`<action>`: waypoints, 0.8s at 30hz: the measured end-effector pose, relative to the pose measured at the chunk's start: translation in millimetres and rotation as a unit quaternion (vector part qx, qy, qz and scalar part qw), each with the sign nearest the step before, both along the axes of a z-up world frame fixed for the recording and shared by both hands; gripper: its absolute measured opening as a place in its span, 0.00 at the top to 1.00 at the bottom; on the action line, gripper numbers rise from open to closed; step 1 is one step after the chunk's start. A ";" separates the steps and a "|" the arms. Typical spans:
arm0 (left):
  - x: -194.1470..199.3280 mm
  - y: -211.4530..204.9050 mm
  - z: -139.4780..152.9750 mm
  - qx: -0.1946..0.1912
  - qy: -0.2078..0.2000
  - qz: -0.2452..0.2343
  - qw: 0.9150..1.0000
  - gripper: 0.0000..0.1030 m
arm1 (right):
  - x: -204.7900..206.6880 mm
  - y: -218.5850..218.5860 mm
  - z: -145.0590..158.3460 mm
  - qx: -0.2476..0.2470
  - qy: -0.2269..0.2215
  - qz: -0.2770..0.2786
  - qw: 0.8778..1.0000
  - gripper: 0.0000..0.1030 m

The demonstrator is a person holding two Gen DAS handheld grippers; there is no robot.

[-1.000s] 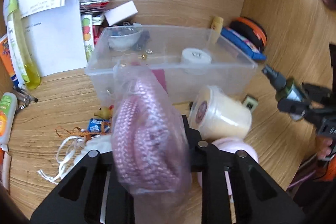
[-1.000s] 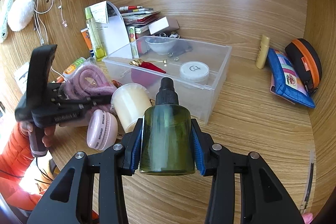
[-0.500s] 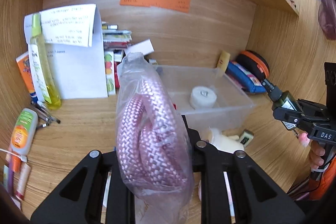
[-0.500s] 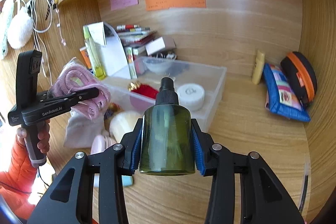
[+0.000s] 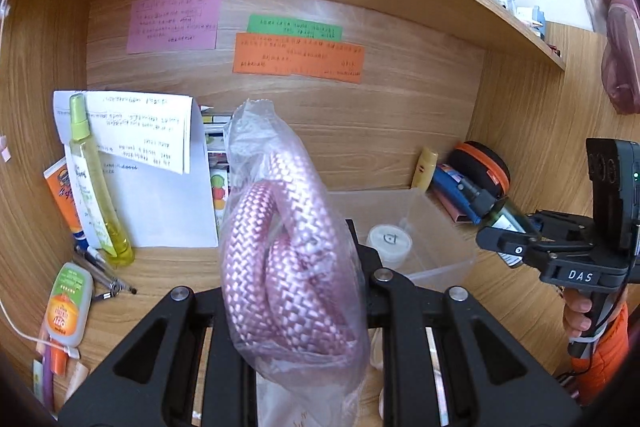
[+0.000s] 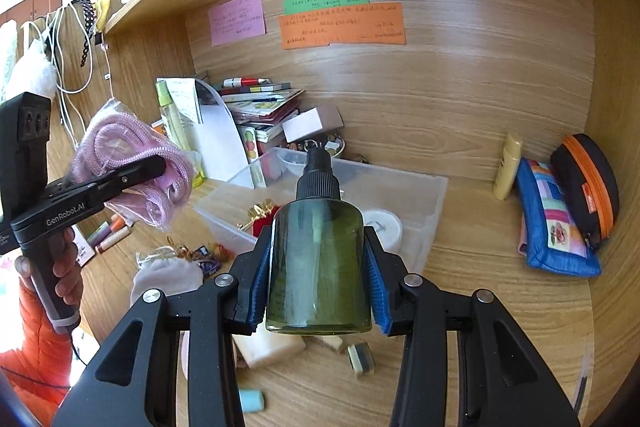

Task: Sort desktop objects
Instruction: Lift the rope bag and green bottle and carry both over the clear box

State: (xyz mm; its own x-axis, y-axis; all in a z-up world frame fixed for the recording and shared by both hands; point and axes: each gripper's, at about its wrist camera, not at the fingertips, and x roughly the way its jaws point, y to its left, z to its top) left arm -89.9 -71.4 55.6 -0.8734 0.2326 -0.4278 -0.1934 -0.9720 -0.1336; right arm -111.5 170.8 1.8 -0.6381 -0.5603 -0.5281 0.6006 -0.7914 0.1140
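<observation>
Home study desk [image 6: 480,267], sticky notes [image 6: 342,25]

Woven pink cord [image 5: 280,267] in glossy clear plastic; smooth wood-grain desk [image 6: 480,267].

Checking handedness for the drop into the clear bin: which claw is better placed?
Probably right. Its claw holds the green bottle facing the bin; the left claw, with the bagged rope, sits off to the bin's side.
</observation>
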 end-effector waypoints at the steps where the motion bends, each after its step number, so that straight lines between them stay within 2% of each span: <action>1: -2.4 0.3 0.6 -0.001 0.000 -0.001 1.000 0.81 | -2.9 -1.5 0.5 0.000 -0.001 0.001 1.000 0.63; 9: -29.3 8.5 4.8 -0.016 -0.004 -0.015 1.000 0.81 | -25.7 -19.0 6.7 -0.008 -0.004 0.005 1.000 0.63; 18: -67.2 13.0 2.2 -0.011 -0.026 -0.024 0.999 0.81 | -54.9 -41.4 2.9 0.002 -0.014 0.012 1.000 0.63; 24: -93.7 17.5 -3.9 -0.019 -0.037 -0.015 0.999 0.81 | -75.3 -55.1 -2.0 0.011 -0.023 0.014 1.000 0.63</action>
State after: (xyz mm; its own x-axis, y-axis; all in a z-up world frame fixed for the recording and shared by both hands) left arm -183.6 -53.9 51.6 -0.8317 0.2406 -0.5004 -0.2132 -0.9705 -0.1124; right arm -186.8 115.7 -0.2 -0.5973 -0.5654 -0.5688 0.6167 -0.7772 0.1251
